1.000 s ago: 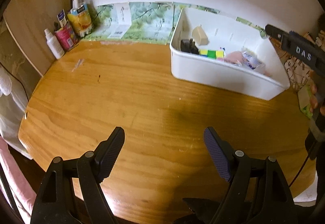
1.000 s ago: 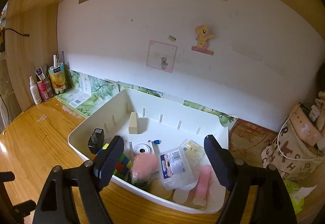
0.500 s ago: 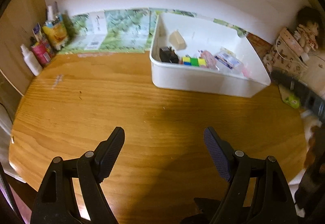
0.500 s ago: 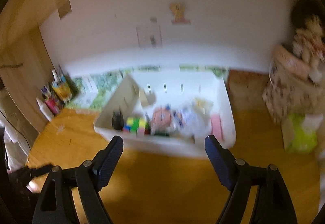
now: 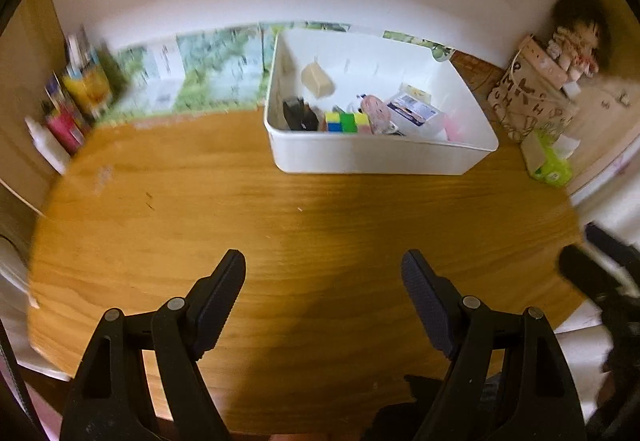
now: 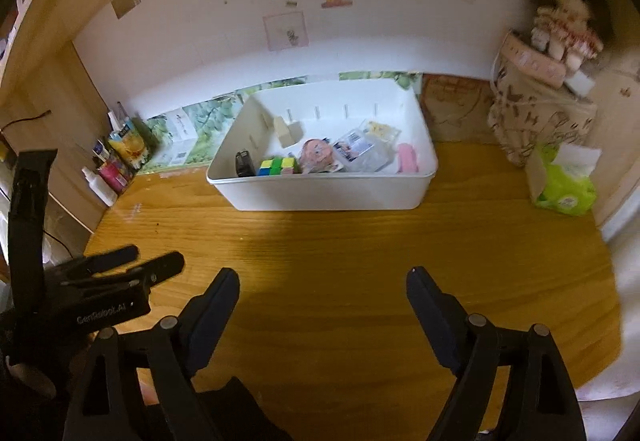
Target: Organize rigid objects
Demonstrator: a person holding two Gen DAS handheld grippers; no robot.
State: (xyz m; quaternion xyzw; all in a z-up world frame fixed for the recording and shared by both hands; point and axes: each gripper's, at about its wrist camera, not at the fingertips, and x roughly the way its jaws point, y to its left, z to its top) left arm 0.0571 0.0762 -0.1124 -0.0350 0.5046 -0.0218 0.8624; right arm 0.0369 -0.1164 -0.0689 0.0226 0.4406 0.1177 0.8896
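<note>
A white plastic bin stands at the back of the wooden table. It holds a colourful puzzle cube, a black adapter, a beige block, a pink round item, clear packets and a pink piece. My left gripper is open and empty above the table's near part; it also shows in the right wrist view. My right gripper is open and empty, well short of the bin.
Bottles and cartons stand at the back left corner. A green tissue pack, a patterned bag and a doll are at the right. Leaf-print sheets lie behind the bin's left.
Both grippers have pulled back from the bin toward the table's near edge. The right gripper was over the bin and now hangs over bare table. Both stay open.
</note>
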